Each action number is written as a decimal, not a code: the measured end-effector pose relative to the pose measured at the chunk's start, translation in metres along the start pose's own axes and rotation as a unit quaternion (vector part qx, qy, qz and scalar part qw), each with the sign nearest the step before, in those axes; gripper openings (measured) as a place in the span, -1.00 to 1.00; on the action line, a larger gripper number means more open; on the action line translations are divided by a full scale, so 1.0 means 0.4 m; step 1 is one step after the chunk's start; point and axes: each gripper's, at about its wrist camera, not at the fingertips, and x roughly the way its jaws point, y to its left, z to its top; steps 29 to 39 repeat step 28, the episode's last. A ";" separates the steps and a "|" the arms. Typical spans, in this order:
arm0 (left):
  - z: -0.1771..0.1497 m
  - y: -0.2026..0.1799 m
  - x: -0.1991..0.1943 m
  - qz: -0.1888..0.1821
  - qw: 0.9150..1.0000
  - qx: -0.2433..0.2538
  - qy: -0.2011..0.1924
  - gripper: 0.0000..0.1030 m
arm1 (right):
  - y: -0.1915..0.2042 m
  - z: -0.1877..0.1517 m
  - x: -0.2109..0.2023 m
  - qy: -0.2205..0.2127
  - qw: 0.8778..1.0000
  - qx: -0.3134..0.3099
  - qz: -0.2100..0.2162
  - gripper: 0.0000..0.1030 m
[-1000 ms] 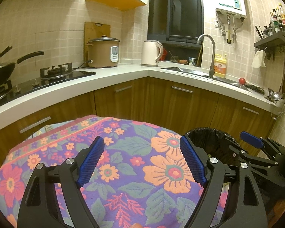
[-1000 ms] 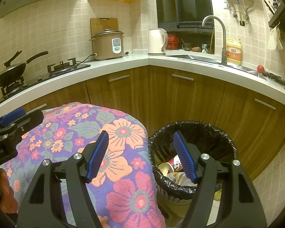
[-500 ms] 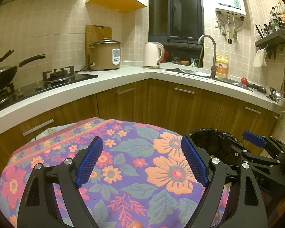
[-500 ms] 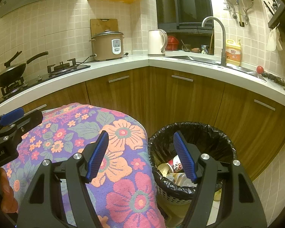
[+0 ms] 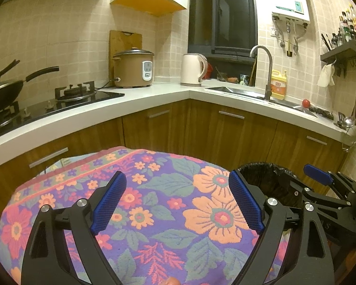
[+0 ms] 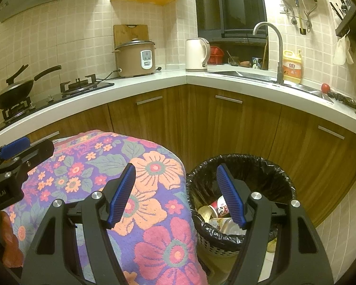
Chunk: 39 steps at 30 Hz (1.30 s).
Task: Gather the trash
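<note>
Trash bin (image 6: 239, 166): black-lined, on the floor against the wooden cabinets (image 6: 225, 123), just beside the right edge of the floral-cloth table (image 5: 168, 204); holds cups and wrappers (image 6: 219, 210). Left gripper (image 5: 176, 201): jaws wide apart, empty, above the cloth. Right gripper (image 6: 175, 194): jaws wide apart, empty, above the table edge and bin rim.

I see the black-lined wire trash bin (image 6: 239, 182) right of the flower-patterned cloth-covered tabletop (image 6: 140, 190), before the wooden cabinets (image 6: 225, 123); cups, seemingly, lie inside it.
</note>
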 end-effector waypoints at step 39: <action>0.006 0.032 -0.008 0.014 1.000 -0.022 -0.006 0.73 | 0.009 0.004 -0.022 -0.010 1.000 -0.004 -0.003 0.31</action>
